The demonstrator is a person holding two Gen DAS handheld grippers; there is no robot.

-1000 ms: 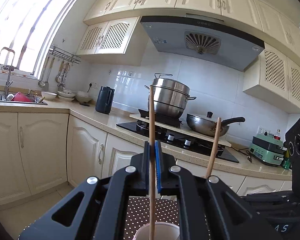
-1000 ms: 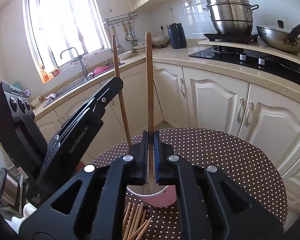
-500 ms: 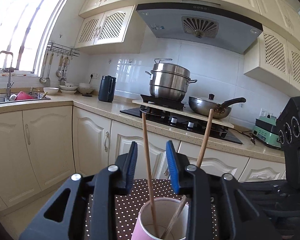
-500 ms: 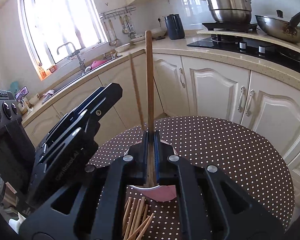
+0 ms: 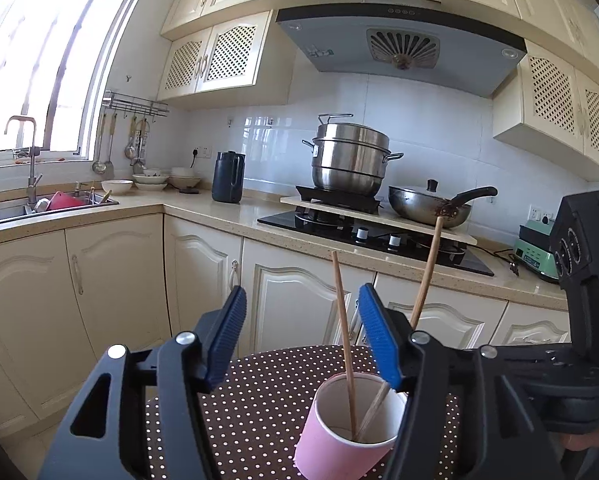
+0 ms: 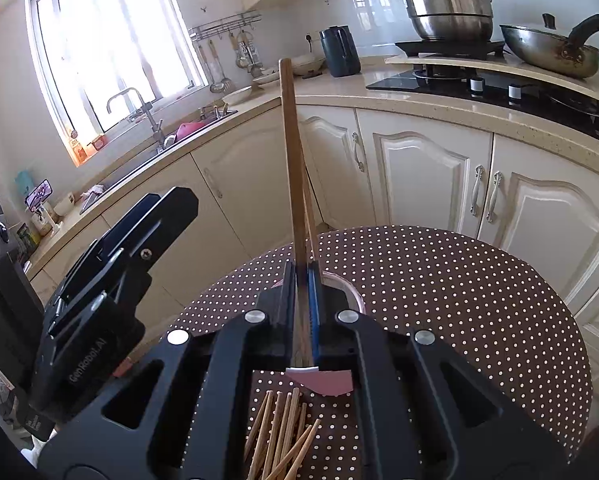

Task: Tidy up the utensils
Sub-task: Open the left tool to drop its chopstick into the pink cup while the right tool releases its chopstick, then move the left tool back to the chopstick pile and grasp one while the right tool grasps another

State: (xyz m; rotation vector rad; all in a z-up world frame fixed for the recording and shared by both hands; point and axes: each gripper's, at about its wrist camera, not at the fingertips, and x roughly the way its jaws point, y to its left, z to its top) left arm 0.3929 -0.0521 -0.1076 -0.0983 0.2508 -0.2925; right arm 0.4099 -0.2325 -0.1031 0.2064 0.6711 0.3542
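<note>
A pink paper cup stands on the brown dotted table. My left gripper is just behind it, its jaws opening. A thin wooden chopstick stands free in the cup between the blue pads, touching neither. My right gripper is shut on a second chopstick, held upright with its lower end in the cup. In the left wrist view that chopstick leans to the right, partly hidden behind the right finger. Several loose chopsticks lie on the table under the right gripper.
Cream kitchen cabinets and a counter run behind the table. A steel pot and a wok sit on the stove, a dark kettle beside them. The sink is at the left.
The left gripper's jaws went from shut on a chopstick to wide apart. That chopstick now stands free in the cup. The right gripper kept its hold and lowered its chopstick a little.
</note>
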